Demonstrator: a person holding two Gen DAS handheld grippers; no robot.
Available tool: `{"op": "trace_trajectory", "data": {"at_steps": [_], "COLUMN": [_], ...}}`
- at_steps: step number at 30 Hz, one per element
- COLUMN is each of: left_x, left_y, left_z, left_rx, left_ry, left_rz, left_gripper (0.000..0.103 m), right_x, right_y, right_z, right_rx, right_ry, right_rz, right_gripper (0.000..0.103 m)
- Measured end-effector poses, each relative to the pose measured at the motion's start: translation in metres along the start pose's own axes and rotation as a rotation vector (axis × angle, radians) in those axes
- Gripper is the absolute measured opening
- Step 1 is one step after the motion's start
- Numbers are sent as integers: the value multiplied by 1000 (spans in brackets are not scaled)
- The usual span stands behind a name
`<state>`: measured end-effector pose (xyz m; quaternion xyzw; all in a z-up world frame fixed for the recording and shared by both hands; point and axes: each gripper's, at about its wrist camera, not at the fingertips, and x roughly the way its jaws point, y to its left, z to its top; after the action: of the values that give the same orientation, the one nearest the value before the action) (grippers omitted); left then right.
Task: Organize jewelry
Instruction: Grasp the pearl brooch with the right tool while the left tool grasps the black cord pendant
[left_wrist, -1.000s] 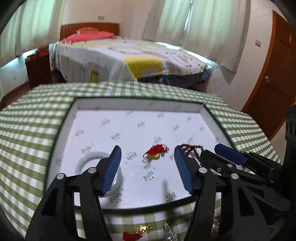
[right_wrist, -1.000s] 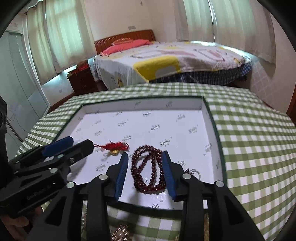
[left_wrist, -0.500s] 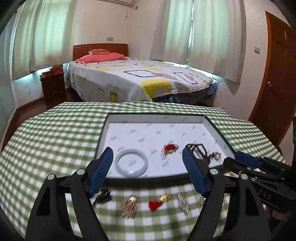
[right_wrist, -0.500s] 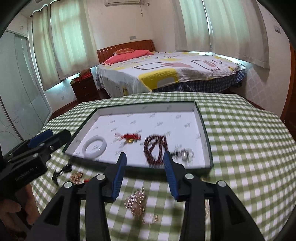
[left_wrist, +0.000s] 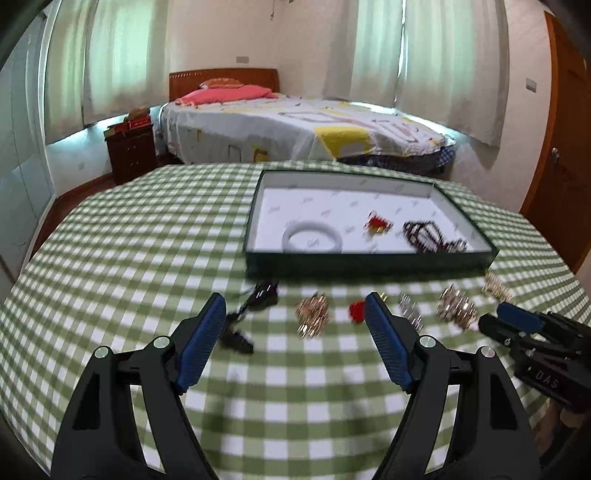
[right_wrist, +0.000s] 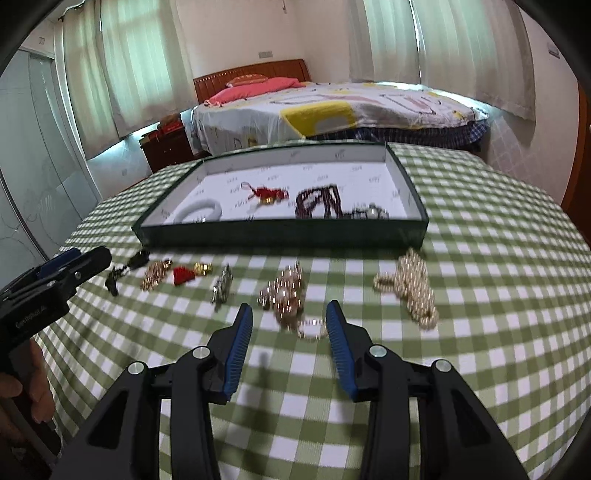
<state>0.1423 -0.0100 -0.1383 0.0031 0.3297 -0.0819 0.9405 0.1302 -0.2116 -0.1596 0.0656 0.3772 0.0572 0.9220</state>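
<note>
A dark green tray (left_wrist: 369, 260) (right_wrist: 280, 234) with a white floor holds a white bangle (left_wrist: 312, 238), a red-and-gold charm (left_wrist: 377, 224) and a dark red bead necklace (right_wrist: 319, 201). Loose jewelry lies on the checked cloth in front of it: a black piece (left_wrist: 255, 299), a gold cluster (left_wrist: 313, 314), a red tassel charm (right_wrist: 183, 275), a silver piece (right_wrist: 221, 286), a pearl-and-gold cluster (right_wrist: 286, 291) and a pearl strand (right_wrist: 410, 288). My left gripper (left_wrist: 295, 317) is open and empty above the cloth. My right gripper (right_wrist: 290, 321) is open and empty just before the pearl-and-gold cluster.
The round table (right_wrist: 498, 258) has a green-and-white checked cloth. Behind it stand a bed (left_wrist: 295, 129), a dark nightstand (left_wrist: 131, 151) and a wooden door (left_wrist: 565, 155) at the right.
Both grippers have pulled back from over the tray toward me. The loose jewelry on the cloth in front of the tray has come into view. Both stay open and empty.
</note>
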Motion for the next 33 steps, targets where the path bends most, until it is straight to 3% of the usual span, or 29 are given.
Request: {"op": "trace_trajectory", "data": {"at_steps": [15,24,27,28,33], "left_x": [5,16,20,21,27], "left_y": [16,35,38,38,37], "left_z": [-4,-6,-7,-7,-2], "left_rx": [-28,-71,-81,-83,-84], "left_ry": [22,49,61,65,77], "left_rz": [31,60,64,64,53], "left_gripper": [75,75,75,75,75], "right_x": [23,49,48,48,45], "right_y": [4,4,9,10,9], "right_z": [14,23,21,20,18], "right_rx": [4,16,-12,-17,-21], "right_ry": [29,109,114,115,114], "right_rz": [13,21,16,16,32], "right_gripper": [42,42,36,29,27]}}
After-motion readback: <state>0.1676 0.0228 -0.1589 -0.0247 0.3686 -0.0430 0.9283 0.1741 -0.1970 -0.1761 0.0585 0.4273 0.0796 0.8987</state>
